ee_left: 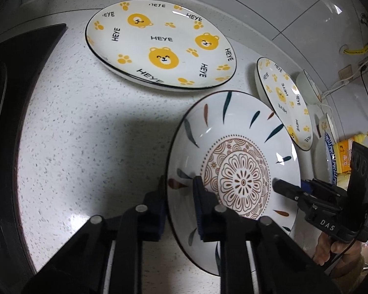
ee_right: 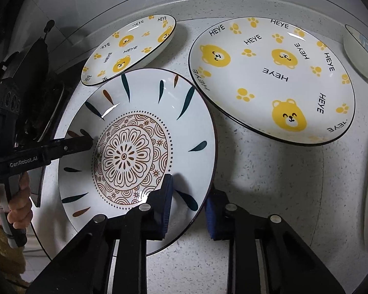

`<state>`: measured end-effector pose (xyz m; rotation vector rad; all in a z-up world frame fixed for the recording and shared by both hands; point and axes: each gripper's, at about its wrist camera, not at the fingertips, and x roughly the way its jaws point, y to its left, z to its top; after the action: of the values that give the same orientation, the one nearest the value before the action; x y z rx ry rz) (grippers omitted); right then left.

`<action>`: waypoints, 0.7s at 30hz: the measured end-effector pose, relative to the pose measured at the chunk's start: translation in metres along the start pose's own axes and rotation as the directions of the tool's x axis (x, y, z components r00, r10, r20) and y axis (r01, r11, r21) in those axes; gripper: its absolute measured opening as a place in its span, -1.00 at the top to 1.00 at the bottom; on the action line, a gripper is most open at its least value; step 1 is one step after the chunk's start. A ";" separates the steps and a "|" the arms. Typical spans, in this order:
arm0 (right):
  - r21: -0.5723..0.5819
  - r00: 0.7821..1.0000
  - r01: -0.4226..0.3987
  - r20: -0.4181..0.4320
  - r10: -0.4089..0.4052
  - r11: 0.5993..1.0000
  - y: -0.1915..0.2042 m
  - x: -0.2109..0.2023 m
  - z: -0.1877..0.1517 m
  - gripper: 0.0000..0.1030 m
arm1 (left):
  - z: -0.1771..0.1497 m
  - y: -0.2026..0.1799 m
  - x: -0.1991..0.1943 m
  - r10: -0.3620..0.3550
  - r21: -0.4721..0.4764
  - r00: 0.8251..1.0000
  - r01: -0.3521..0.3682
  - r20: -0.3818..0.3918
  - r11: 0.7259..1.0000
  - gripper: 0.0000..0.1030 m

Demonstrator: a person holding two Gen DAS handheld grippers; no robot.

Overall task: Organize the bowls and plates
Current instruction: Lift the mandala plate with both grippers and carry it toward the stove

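The patterned plate [ee_left: 235,171] sits between both grippers' fingers, its near rim straddled by the left gripper [ee_left: 179,210] and right gripper [ee_right: 189,210], each grasping it.

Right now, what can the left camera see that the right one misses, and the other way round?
Only the left camera shows the yellow box and the wall cable at the far right. Only the right camera shows the dark pan at the far left. Both show the flower plate gripped at opposite rims by the left fingers and right fingers, plus two bear plates on the speckled counter.
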<state>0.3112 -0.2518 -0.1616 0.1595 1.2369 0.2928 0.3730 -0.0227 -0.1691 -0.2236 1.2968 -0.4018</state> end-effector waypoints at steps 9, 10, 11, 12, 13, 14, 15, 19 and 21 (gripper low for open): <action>0.003 0.999 -0.010 0.041 0.010 1.000 -0.003 -0.007 -0.008 0.67 | -0.004 0.013 0.000 -0.097 -0.075 0.995 0.096 -0.005 0.993 0.81; 0.003 0.999 -0.010 0.044 0.010 1.000 -0.003 -0.007 -0.008 0.67 | -0.006 0.013 -0.001 -0.101 -0.074 0.995 0.101 -0.006 0.992 0.81; -0.001 0.999 -0.004 0.052 0.004 1.000 -0.002 -0.010 -0.010 0.68 | -0.008 0.013 -0.002 -0.106 -0.077 0.994 0.105 -0.006 0.992 0.81; -0.005 0.998 0.003 0.059 -0.003 1.000 -0.001 -0.012 -0.011 0.70 | -0.011 0.014 -0.003 -0.110 -0.080 0.994 0.109 -0.005 0.991 0.81; -0.007 0.998 0.007 0.067 -0.006 1.000 0.001 -0.014 -0.012 0.70 | -0.014 0.013 -0.005 -0.111 -0.080 0.994 0.111 -0.003 0.991 0.81; -0.005 0.997 0.006 0.075 -0.006 1.000 0.002 -0.016 -0.012 0.72 | -0.016 0.013 -0.007 -0.110 -0.080 0.994 0.110 -0.002 0.991 0.80; -0.005 0.997 0.007 0.080 -0.007 1.000 0.004 -0.018 -0.013 0.72 | -0.020 0.013 -0.011 -0.107 -0.077 0.994 0.107 0.001 0.991 0.80; -0.021 0.996 0.010 0.087 -0.008 1.000 0.016 -0.026 -0.019 0.72 | -0.037 0.017 -0.034 -0.091 -0.076 0.996 0.093 0.025 0.993 0.80; -0.039 0.996 0.003 0.090 0.001 0.999 0.027 -0.031 -0.025 0.72 | -0.047 0.021 -0.048 -0.081 -0.076 0.996 0.083 0.037 0.994 0.80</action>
<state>0.2746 -0.2368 -0.1343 0.1374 1.1411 0.3056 0.3205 0.0193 -0.1474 -0.3490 1.2736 -0.4160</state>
